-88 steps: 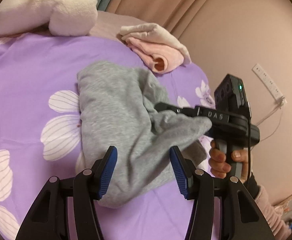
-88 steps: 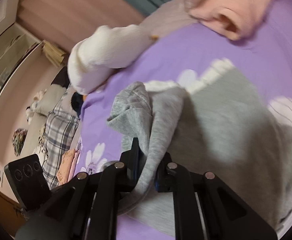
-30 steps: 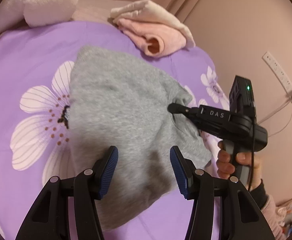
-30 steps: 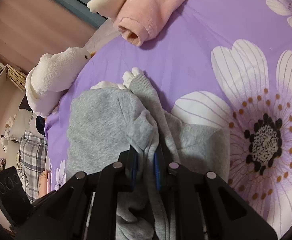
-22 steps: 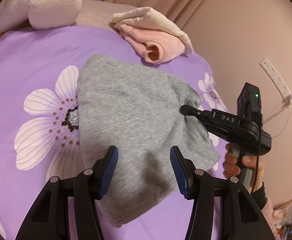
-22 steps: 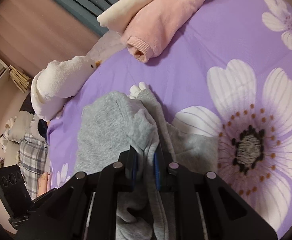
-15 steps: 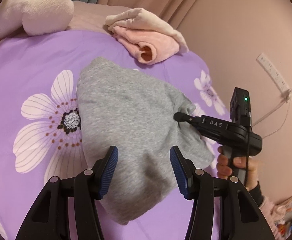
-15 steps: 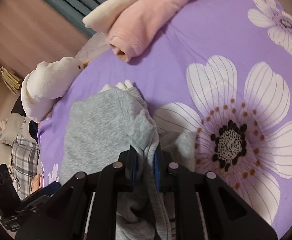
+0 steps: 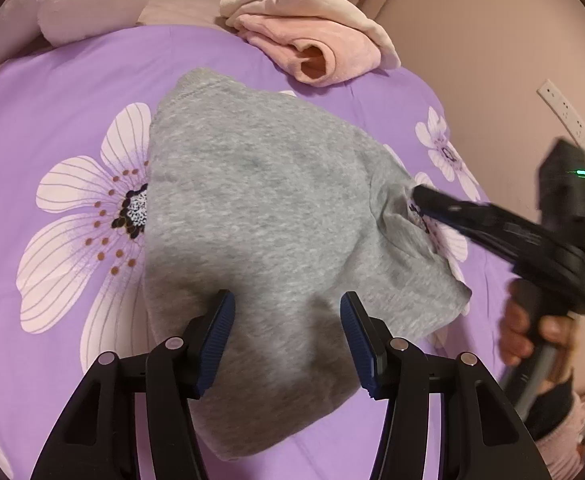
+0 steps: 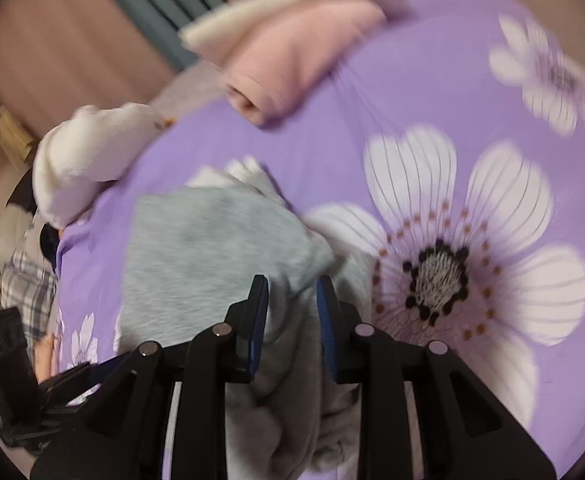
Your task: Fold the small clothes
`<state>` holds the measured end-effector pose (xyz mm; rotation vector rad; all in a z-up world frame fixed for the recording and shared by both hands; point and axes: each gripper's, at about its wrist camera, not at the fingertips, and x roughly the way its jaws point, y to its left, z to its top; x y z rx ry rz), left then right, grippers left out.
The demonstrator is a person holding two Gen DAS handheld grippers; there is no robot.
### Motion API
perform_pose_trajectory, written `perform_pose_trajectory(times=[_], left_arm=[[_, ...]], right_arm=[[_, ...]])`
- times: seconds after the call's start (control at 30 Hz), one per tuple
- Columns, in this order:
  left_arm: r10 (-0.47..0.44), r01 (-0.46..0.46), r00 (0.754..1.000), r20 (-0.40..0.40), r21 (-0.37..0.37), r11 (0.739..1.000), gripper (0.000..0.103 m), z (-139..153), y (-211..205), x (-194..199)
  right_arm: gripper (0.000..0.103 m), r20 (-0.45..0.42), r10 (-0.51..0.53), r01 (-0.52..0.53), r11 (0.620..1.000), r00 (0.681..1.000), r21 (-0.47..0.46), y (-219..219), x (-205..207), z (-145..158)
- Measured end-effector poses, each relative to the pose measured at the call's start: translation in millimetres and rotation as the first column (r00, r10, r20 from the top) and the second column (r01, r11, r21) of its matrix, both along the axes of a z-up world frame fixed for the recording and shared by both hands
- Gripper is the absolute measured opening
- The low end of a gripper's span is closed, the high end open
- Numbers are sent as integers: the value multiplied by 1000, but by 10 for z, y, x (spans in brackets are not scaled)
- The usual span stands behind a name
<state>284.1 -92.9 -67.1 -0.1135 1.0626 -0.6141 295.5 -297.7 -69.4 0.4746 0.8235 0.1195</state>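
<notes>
Grey sweater (image 9: 252, 216) looks mostly folded on the bed (image 9: 72, 92); right tool (image 10: 292, 300) is opening around its bunched edge, left tool (image 9: 286, 320) hangs half-open, empty; tidying's probably left.

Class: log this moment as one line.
right gripper: opening, grey garment between jaws | left gripper: open over garment | bedsheet: purple

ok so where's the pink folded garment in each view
Left wrist view: the pink folded garment lies at the top centre, beyond the grey garment, at the far edge of the purple flowered sheet.
Right wrist view: it sits at the top centre, blurred, again past the grey garment.
Shared landmark: the large white flower with the dark centre, beside the grey garment.
</notes>
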Motion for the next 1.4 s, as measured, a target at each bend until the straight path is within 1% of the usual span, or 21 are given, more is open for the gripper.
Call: perform_pose_trajectory(times=[0.07,0.1,0.2,0.27,0.4,0.47,0.53,0.67,0.73,0.77,0.83,0.87,0.93,1.0,1.07,1.1,1.17,1.2,1.27,1.33,1.4], left_arm=[[-1,1,1000,-3,-5,1000,53,-3,-9,-7],[0,0,1000,-5,-5,1000,53,-5,-20,-9],[3,-3,1000,-3,4,1000,53,-9,-38,-9],[6,-6,1000,-5,2,1000,53,-10,-29,-14],[14,-15,1000,-19,-23,1000,53,30,14,-46],[18,-18,1000,-8,-34,999,53,106,60,-102],[11,-10,1000,27,-46,999,53,225,151,-214],[10,-8,996,85,-25,1000,53,333,277,-357],[9,-12,993,119,26,1000,53,322,265,-409],[11,-18,991,130,54,998,53,293,247,-418],[18,-30,992,122,100,995,52,183,199,-404],[19,-32,993,119,108,994,52,141,181,-386],[24,-44,989,144,139,989,52,92,148,-397],[21,-43,988,150,147,988,52,74,137,-398],[2,-32,987,159,187,982,52,44,106,-408],[-10,-27,986,167,216,976,52,21,83,-414],[-16,-27,985,171,245,969,52,-7,64,-420],[-15,-28,985,170,249,968,52,-13,67,-415],[-9,-32,986,168,238,971,52,-5,87,-412],[-3,-36,987,164,233,972,52,-2,94,-413],[-2,-35,987,161,228,973,52,-2,95,-416]], right_arm=[[26,42,76,-77,997,996,0,115,-121,143],[26,42,104,-104,995,994,-2,161,-145,156],[26,1,197,-196,976,980,-89,405,-251,111],[20,-27,208,-209,966,978,-149,479,-282,39],[20,-115,138,-167,937,984,-307,438,-300,-205],[21,-109,136,-162,943,985,-291,377,-319,-257],[21,-103,125,-148,954,987,-262,302,-344,-271],[22,-73,94,-103,985,993,-137,130,-385,-309],[22,-61,86,-92,990,994,-108,107,-419,-324],[22,-55,83,-89,990,995,-108,99,-434,-334],[22,-49,82,-88,988,995,-128,150,-499,-309],[23,-48,83,-89,986,995,-138,181,-515,-296],[23,-50,86,-92,985,995,-148,203,-508,-283],[23,-51,89,-96,985,995,-144,184,-479,-283],[24,-47,86,-92,987,995,-134,173,-485,-263],[26,-33,78,-81,988,996,-128,168,-513,-223],[30,7,66,-64,987,998,-149,193,-583,-122],[30,53,69,-58,980,996,-188,246,-645,-22],[30,107,96,-70,971,990,-227,348,-715,107],[30,124,131,-102,970,984,-219,414,-716,160],[30,117,156,-127,966,981,-227,477,-702,157]])
